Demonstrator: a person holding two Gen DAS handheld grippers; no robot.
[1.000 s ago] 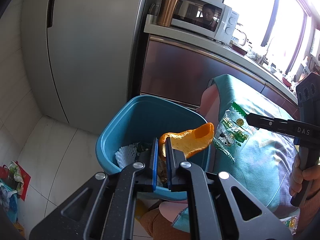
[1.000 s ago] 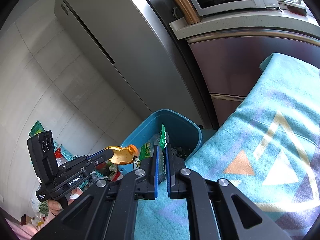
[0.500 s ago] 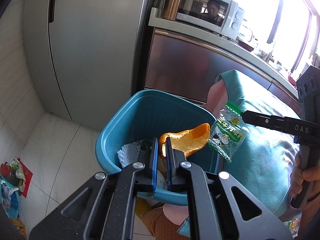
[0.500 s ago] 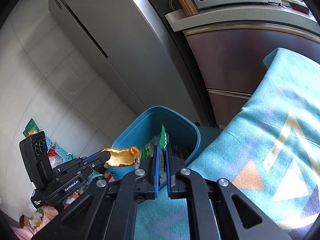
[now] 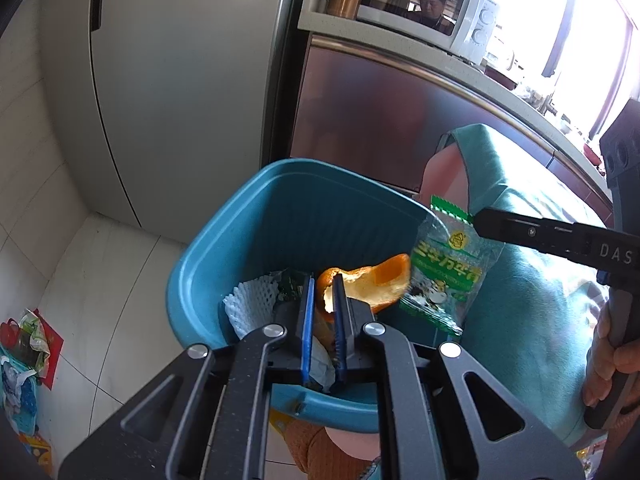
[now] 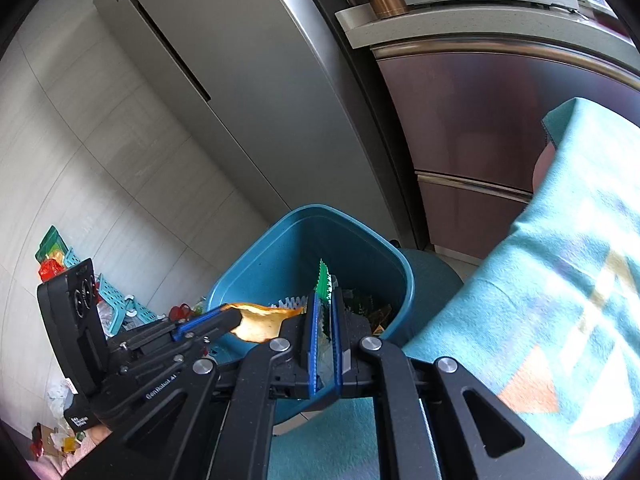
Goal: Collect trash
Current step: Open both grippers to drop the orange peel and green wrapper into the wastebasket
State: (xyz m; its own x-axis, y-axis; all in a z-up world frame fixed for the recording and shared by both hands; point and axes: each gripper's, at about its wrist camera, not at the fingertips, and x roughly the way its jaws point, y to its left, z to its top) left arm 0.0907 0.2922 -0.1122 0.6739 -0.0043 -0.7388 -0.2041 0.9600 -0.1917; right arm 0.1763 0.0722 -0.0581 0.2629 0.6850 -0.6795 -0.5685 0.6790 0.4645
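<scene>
Left gripper (image 5: 322,280) clenches orange peel (image 5: 370,286), right gripper (image 6: 325,296) pinches green wrapper (image 5: 444,276); both above bin (image 5: 240,232). Release once centred.

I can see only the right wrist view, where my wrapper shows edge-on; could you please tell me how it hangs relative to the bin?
Observer: From the left wrist view, the green wrapper hangs face-on from the right gripper, pinched at its top corner, beside the blue bin at its right rim.
Operator: Thank you; and how close is the orange peel to it?
Observer: The orange peel, clamped in the left gripper, curls right over the bin. Its tip overlaps the wrapper's edge in that view, but contact is unclear.
</scene>
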